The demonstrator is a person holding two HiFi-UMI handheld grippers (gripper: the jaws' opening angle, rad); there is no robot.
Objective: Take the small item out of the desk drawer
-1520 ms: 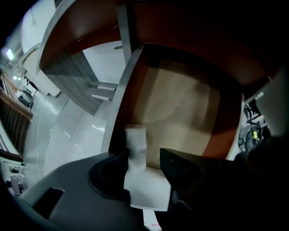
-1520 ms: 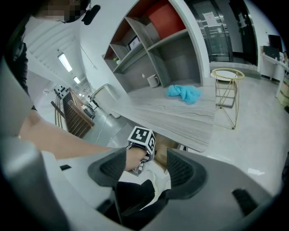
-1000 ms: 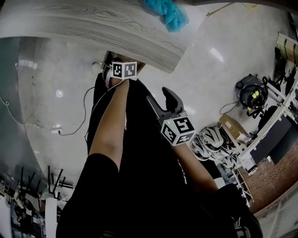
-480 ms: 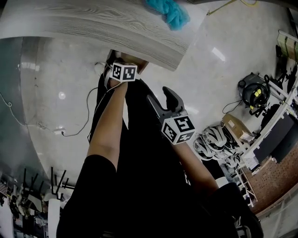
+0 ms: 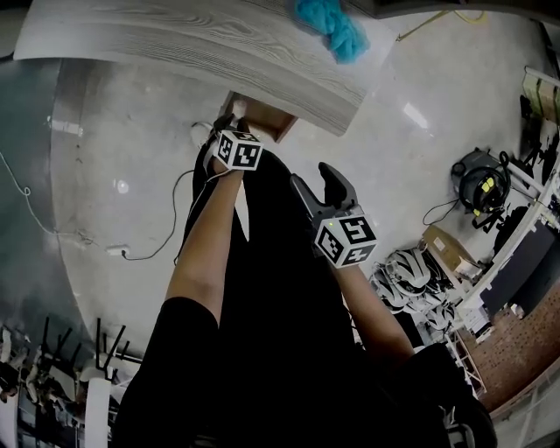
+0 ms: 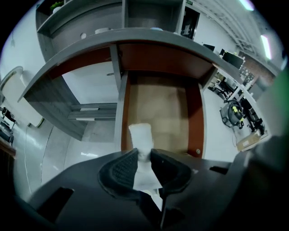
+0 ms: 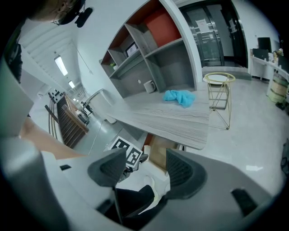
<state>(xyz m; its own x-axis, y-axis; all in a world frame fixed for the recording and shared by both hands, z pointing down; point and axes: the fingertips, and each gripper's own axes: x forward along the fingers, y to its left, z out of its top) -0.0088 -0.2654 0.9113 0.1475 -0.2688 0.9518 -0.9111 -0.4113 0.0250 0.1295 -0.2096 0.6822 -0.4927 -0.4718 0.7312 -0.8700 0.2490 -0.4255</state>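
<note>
One White Item Gripped Over One Open Drawer

One small item (image 6: 139, 133) is showing as a plain white, matte piece, roughly cylindrical with a blunt top end. It is sitting at the centre of the left gripper view, standing up out of the jaws over the open drawer (image 6: 158, 108). In the head view it is appearing at upper centre, just under the desk edge. The left gripper (image 6: 143, 155) is pinching its lower part; the jaws have just been closing, and both ribbed black pads are pressing on it. The right gripper (image 7: 145, 166) is holding its two jaws spread and gripping nothing. One drawer is presenting a flat tan floor and reddish-brown side walls. One desk top (image 5: 175, 44) is showing grey wood grain, and one crumpled blue cloth (image 5: 332, 26) is lying on it at the upper edge of the frame.
</note>
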